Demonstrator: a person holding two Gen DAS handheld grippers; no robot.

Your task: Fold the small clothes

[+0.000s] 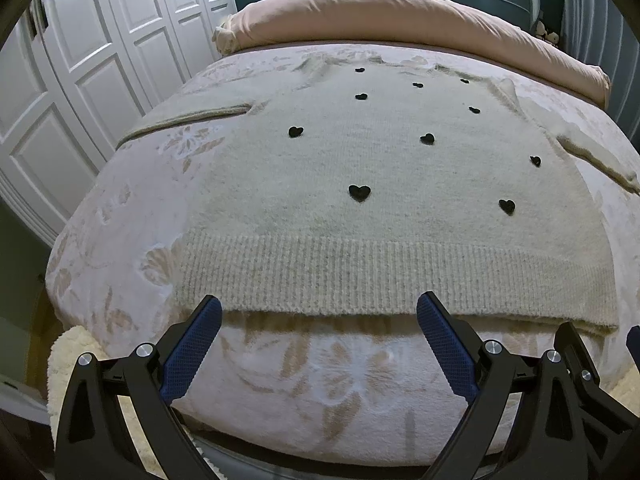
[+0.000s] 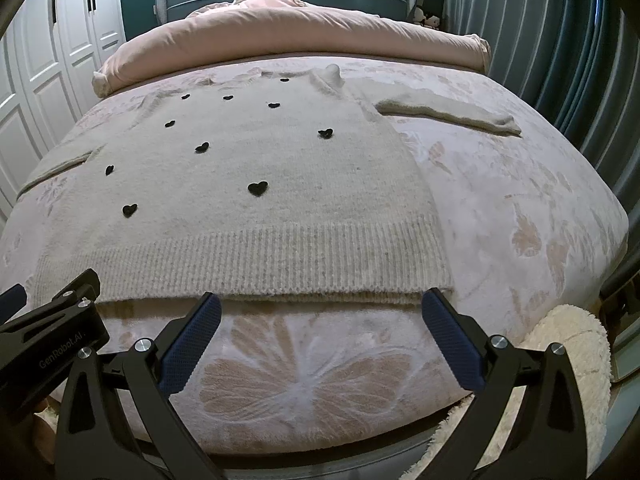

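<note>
At the bottom of each frame, the left gripper (image 1: 319, 312) and the right gripper (image 2: 321, 310) are held with fingers wide and empty, just before the ribbed hem (image 1: 360, 276). The cream sweater (image 2: 240, 168) is spread flat on the bed (image 2: 520, 208), sleeves out toward the upper corners. Folding is judged not yet begun; the hem corners should be pinched next.

From the foot of the bed, both grippers have spread jaws and bare floral blanket (image 2: 300, 364) ahead of them, up to the ribbed hem of the cream sweater (image 1: 340, 208). The left gripper (image 1: 318, 316) and right gripper (image 2: 320, 312) sit close side by side, crowding each other. Blanket lies open to the right of the sweater, below its outstretched sleeve (image 2: 448, 114). The rolled pink duvet (image 2: 280, 36) walls off the far end.
</note>
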